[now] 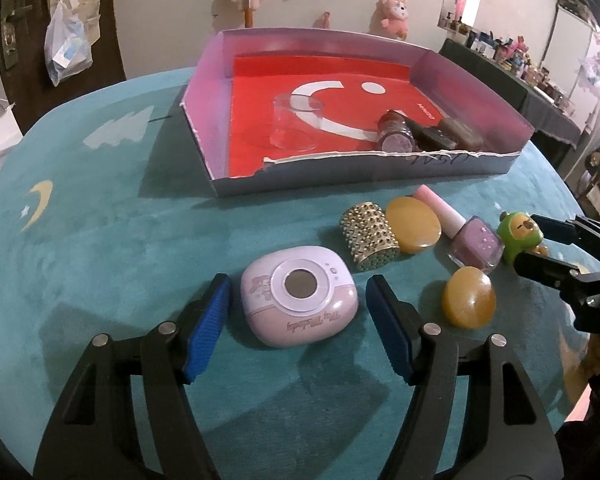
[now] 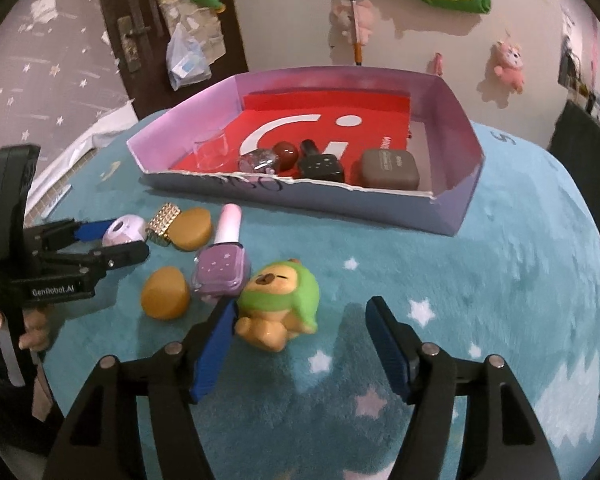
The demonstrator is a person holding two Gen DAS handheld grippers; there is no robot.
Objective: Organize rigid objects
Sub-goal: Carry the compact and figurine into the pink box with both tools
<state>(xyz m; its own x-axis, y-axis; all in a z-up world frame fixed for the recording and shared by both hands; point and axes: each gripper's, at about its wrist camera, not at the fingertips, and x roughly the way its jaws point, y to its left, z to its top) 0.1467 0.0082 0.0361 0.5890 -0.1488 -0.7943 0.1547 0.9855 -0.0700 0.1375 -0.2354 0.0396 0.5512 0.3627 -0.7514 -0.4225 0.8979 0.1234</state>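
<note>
My left gripper (image 1: 298,316) is open, its blue pads on either side of a pink rounded case (image 1: 299,306) on the teal cloth; it also shows in the right wrist view (image 2: 112,240). My right gripper (image 2: 298,344) is open around a green-hooded bear figurine (image 2: 278,308), which sits near the left pad; the figurine also shows in the left wrist view (image 1: 519,234). Between them lie a gold studded cylinder (image 1: 369,242), two amber stones (image 1: 414,224) (image 1: 469,302) and a pink nail polish bottle (image 1: 466,236).
A shallow purple box (image 1: 204,128) with a red floor stands behind, holding a clear cup (image 1: 294,126), small bottles (image 1: 398,132) and a brown case (image 2: 388,170). The round table's edge curves close on all sides. Cluttered shelves (image 1: 540,68) stand at the back right.
</note>
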